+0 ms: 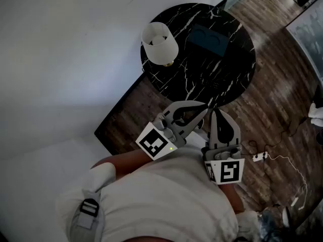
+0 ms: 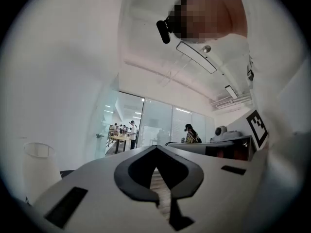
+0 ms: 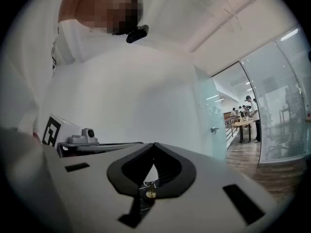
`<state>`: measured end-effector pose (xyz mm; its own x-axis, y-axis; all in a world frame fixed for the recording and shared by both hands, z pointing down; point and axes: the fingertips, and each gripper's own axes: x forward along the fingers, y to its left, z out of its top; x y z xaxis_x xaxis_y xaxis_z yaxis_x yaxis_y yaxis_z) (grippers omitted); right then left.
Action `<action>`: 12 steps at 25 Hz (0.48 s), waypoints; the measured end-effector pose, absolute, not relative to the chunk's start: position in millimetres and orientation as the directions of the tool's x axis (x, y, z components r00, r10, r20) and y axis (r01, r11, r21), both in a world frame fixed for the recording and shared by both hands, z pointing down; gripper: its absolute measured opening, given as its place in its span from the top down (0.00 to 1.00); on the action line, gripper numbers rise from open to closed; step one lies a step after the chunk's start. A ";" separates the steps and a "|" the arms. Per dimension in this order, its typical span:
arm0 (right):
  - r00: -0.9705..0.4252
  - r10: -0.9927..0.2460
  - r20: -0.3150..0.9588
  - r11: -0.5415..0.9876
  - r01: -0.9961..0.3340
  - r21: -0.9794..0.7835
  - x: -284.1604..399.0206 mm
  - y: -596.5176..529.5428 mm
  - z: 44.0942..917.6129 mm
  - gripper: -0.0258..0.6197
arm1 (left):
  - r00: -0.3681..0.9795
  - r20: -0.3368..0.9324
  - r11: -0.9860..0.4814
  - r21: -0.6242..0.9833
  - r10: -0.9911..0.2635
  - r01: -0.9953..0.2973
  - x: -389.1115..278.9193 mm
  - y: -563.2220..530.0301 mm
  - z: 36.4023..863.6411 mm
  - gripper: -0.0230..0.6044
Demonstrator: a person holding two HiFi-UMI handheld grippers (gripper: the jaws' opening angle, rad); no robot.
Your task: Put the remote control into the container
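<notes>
Close below me, left gripper [image 1: 201, 107] and right gripper [image 1: 217, 114] both clenched, empty. Remote [image 1: 214, 84] is probably the faint dark slab on the table [image 1: 171, 79], near the container [image 1: 202, 47]. I judge it light, rigid, slick; pinch across mid-length.

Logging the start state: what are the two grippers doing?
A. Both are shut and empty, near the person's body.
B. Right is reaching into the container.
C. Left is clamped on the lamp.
A: the left gripper and right gripper each have their jaws together with nothing between them, clear of the lamp and the container on the table.
</notes>
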<state>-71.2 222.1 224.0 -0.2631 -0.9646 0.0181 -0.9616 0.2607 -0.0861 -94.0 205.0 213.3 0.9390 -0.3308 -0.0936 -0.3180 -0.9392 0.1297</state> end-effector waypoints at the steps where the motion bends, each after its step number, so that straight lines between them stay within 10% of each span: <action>1: -0.265 -0.964 0.022 0.262 -0.961 -0.082 -70.1 222.6 225.2 0.95 | 0.940 -0.089 -0.940 0.126 -0.329 -0.317 -92.9 205.4 214.3 0.96; 12: -0.270 -0.962 0.040 0.262 -0.955 -0.138 -27.4 234.7 237.2 0.95 | 0.933 -0.051 -0.929 0.126 -0.356 -0.347 -54.8 212.6 226.3 0.96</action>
